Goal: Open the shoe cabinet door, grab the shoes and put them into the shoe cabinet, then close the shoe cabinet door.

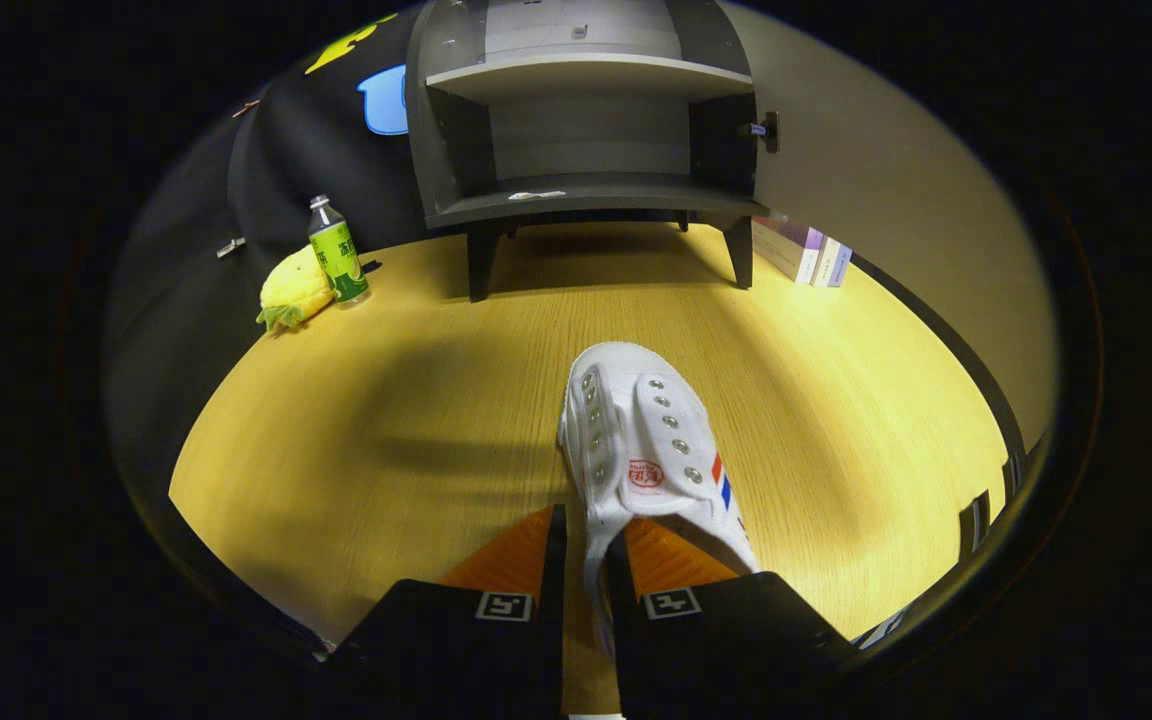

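A white canvas shoe (641,450) with metal eyelets and a red and blue stripe points away from me, toe toward the cabinet. My gripper (586,545) is shut on the shoe's left side wall near the heel, one finger outside and one inside the opening. The shoe hangs just over the wooden floor (386,420). Beyond it stands the dark grey shoe cabinet (586,130) on short legs, its door (896,200) swung wide to the right. Its two shelves hold no shoes; a small white scrap (536,195) lies on the lower one.
A green drink bottle (338,250) and a yellow pineapple plush (294,290) sit left of the cabinet by the black cloth wall. Some books (806,255) lean against the wall to the right of the cabinet's leg.
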The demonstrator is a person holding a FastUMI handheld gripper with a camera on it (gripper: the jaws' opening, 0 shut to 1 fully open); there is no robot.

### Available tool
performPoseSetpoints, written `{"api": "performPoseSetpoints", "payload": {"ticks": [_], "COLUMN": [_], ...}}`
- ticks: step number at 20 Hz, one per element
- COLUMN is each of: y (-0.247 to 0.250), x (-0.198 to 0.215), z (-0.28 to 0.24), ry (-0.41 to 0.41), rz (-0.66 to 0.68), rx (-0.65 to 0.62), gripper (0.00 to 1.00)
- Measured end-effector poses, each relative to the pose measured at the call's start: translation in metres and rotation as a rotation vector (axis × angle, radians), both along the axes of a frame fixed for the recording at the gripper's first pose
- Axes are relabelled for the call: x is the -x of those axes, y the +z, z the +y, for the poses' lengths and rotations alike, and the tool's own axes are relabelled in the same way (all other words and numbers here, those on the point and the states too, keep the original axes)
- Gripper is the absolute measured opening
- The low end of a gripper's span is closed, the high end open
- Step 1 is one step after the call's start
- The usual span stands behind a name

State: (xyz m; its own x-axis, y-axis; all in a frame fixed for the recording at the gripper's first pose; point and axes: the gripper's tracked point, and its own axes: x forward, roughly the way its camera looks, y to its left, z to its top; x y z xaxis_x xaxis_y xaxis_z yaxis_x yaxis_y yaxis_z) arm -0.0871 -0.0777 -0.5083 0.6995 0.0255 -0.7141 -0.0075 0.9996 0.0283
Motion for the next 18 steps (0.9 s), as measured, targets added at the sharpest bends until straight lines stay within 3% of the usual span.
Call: {"api": "performPoseSetpoints", "payload": {"ticks": [8,10,11,18], "y": [-0.002,0.008,-0.006,-0.003], "x": [-0.023,-0.023,-0.029,-0.03], "z": [0.002,-0.001,-0.001,-0.001], "ry": [-0.003,-0.013,-0.008,0.006], "rz": [-0.077,-0.079,-0.072,-0.063], "rx": [-0.005,-0.003,0.003,-0.002], "gripper": [0.26,0.22,0.05,0.05]}}
